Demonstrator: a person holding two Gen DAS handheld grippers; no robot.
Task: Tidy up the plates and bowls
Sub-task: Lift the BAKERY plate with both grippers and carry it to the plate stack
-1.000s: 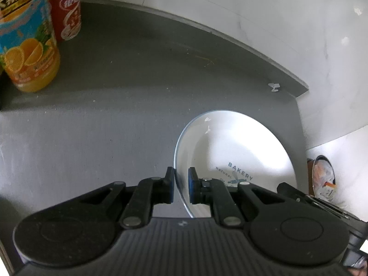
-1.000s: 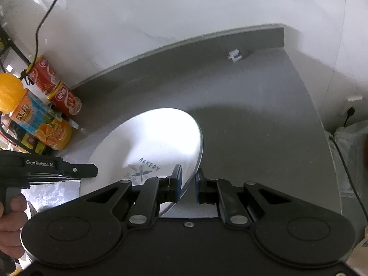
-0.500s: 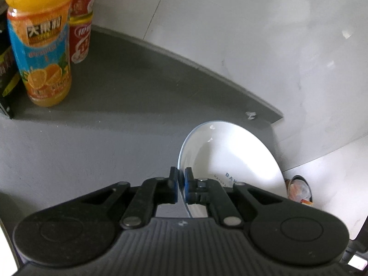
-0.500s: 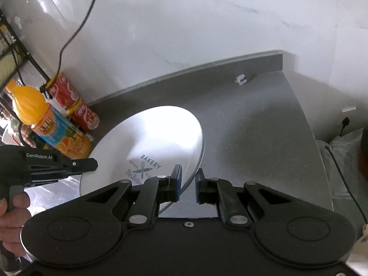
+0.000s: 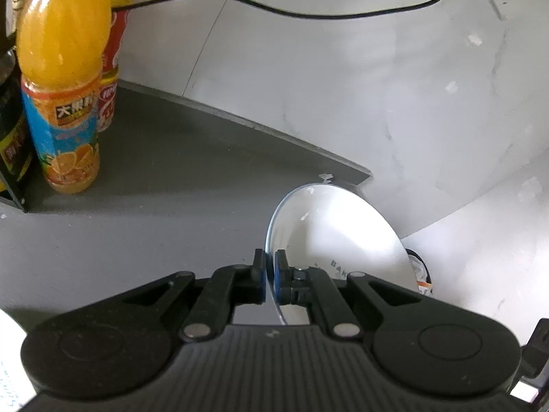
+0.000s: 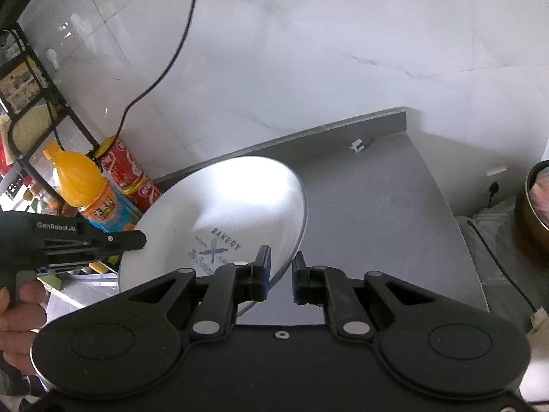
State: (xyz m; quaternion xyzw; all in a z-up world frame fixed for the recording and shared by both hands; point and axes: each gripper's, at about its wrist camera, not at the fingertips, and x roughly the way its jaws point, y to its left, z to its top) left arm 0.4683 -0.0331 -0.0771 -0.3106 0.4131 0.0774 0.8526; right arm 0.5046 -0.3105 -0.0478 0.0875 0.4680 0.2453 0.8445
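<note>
The left hand-held gripper [image 5: 269, 276] is clamped on the white plate's [image 5: 338, 233] rim, holding it tilted above the desk [image 5: 154, 206]. The right hand-held gripper [image 6: 280, 274] stands apart, the plate's opposite edge between its fingers.

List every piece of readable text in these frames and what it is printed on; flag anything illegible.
"BAKERY": on the white round plate, above a crossed whisk and rolling pin; the small words and blue script around it are too blurred to read.
"GenRobot.AI": on the side of the black left gripper.
Orange juice bottle with blue label: white Chinese characters, too blurred to read reliably.
Red cans: white lettering, unreadable.
Boxes on the black wire rack: print too small.
</note>
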